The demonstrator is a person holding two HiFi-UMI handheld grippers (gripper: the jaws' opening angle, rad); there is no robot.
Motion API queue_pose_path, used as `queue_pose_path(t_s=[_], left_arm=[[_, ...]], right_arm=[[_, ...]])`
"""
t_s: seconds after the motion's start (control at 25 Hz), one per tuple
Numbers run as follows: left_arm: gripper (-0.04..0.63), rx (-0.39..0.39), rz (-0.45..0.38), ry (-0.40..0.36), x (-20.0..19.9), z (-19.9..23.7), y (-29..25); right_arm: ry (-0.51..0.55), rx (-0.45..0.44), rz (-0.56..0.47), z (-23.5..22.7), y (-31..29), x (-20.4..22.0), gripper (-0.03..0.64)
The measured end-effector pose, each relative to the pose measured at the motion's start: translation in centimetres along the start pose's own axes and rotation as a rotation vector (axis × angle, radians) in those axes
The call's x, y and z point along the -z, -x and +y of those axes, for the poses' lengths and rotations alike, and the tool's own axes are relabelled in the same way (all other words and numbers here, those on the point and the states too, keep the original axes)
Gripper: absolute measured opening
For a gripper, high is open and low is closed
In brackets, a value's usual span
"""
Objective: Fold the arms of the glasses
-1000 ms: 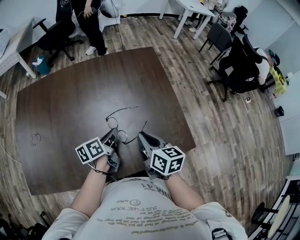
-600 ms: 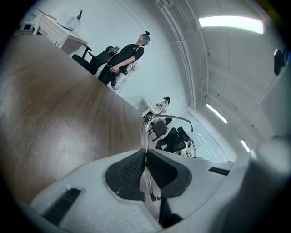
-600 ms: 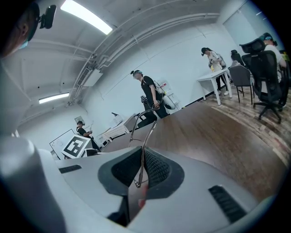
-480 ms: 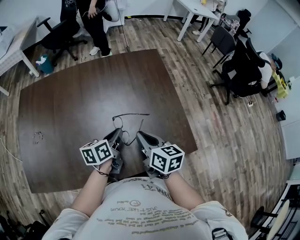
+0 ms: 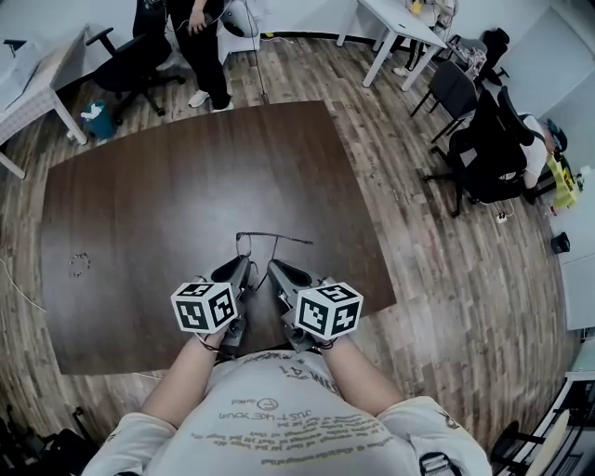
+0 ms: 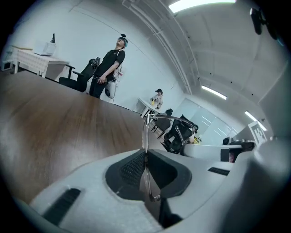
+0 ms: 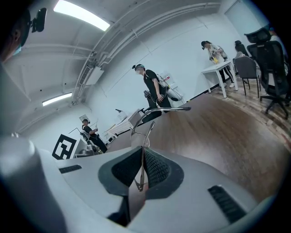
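Observation:
Thin wire-rimmed glasses [image 5: 249, 244] hang just above the dark brown table [image 5: 167, 186], between my two grippers. My left gripper [image 5: 244, 271] is shut on the rim of the glasses [image 6: 146, 169], which stands edge-on between its pads. My right gripper [image 5: 277, 272] sits close beside it; its jaws have just been closing, and one thin arm of the glasses [image 7: 142, 166] is now pinched between its pads. The other arm [image 5: 288, 240] sticks out to the right, free; it also shows as a free arm [image 7: 169, 109] in the right gripper view.
A small coiled object [image 5: 80, 263] lies on the table's left side. Beyond the far edge stands a person [image 5: 200, 37] next to an office chair [image 5: 130, 65]. More chairs [image 5: 483, 139] and white desks [image 5: 400, 28] fill the wooden floor to the right.
The two grippers have drawn together, the right one moving left. The left gripper has rolled, turning the glasses upright. The free arm now points to the right.

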State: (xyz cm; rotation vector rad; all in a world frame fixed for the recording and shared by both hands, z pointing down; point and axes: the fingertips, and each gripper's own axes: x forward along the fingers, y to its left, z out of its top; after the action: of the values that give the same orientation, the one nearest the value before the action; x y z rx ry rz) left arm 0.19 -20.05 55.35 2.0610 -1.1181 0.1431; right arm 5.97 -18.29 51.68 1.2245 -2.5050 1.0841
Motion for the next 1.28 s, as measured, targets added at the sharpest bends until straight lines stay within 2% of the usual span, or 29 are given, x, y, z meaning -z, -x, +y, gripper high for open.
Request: queue_pose_path(t_s=[0.28, 0.92, 1.28], left_arm=[[0.035, -0.057, 0.012, -0.136, 0.1, 0.3, 0.7], [0.034, -0.121, 0.094, -0.387, 0.8, 0.2, 0.3], [0.034, -0.134, 0.12, -0.439, 1.1, 0.3, 0.3]], right_arm=[[0.019, -0.021, 0.063, 1.0, -1.5, 1.0, 0.025], [0.062, 0.024, 0.128, 1.1, -3.4, 1.8, 0.023], [0.062, 0.038, 0.166, 1.3, -4.3, 2.2, 0.024]])
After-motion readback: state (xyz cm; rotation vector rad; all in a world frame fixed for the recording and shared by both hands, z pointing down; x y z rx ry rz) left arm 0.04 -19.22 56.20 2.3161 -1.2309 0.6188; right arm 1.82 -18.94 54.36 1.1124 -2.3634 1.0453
